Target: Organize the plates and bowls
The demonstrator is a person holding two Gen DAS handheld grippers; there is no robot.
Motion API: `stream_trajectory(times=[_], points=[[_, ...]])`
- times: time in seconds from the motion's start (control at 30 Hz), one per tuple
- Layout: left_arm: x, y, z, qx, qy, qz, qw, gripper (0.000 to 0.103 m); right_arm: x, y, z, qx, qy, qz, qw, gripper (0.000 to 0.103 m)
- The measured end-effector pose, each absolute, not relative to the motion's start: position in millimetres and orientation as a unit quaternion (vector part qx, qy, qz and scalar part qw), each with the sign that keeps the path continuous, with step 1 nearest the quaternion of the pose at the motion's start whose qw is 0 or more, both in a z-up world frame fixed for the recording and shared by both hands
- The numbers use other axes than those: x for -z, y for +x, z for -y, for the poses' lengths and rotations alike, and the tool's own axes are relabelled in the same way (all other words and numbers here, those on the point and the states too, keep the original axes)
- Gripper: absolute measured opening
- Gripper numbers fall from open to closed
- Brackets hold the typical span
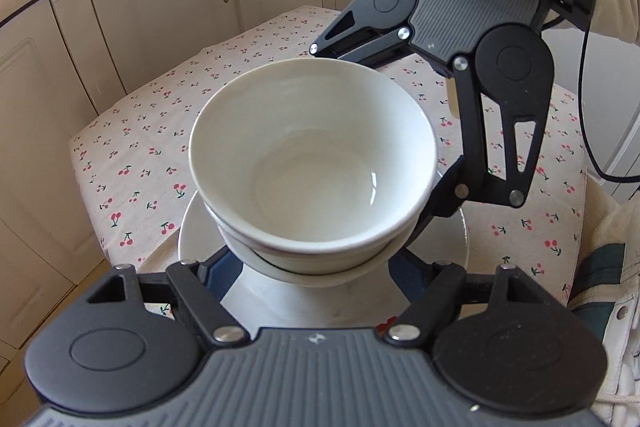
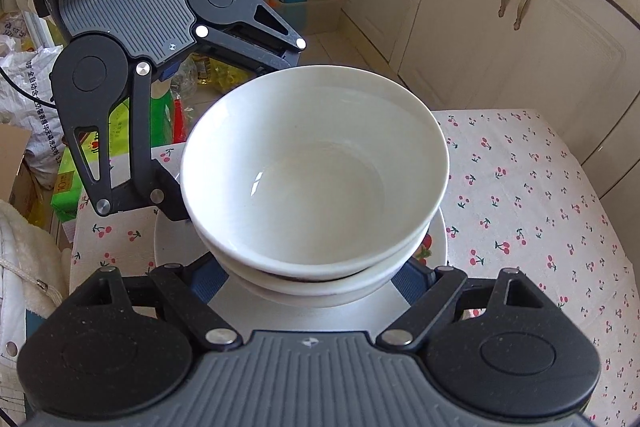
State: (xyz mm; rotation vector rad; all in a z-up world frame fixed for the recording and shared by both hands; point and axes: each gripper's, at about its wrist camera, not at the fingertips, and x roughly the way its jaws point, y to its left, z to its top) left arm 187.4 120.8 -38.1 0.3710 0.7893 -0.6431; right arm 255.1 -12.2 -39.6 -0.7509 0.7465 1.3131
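Fingers (image 1: 216,277) of both grippers flank smooth round stacked bowls (image 1: 312,155).

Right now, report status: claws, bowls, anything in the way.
Both claws spread around the bowl stack, left claw near side, right claw far side; grip unclear. Stack over the plate. Nothing blocking in view.

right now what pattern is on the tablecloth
Small red cherries with green stems on a cream tablecloth, clearest in the right wrist view.
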Motion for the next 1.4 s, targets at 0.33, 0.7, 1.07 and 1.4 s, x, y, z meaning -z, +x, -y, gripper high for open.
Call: stream_trajectory(times=[0.33,0.7,1.07,1.4], points=[[35.9,176.6,-118.5,0.287,0.184,-0.362,0.867,0.081,39.8,258.1,16.7,-0.574,-0.313,-0.341,0.676,0.09],[3.0,95.5,-113.2,0.158,0.16,-0.266,0.937,0.102,8.2,215.3,66.2,-0.437,-0.264,-0.357,0.782,0.103],[-26.2,41.2,-62.5,0.023,0.022,-0.245,0.969,0.102,-14.5,135.4,126.2,-0.224,-0.122,-0.326,0.91,0.103],[-30.0,3.5,-34.7,-0.012,-0.028,-0.26,0.965,0.102,-11.9,71.9,149.3,-0.173,-0.067,-0.31,0.932,0.103]])
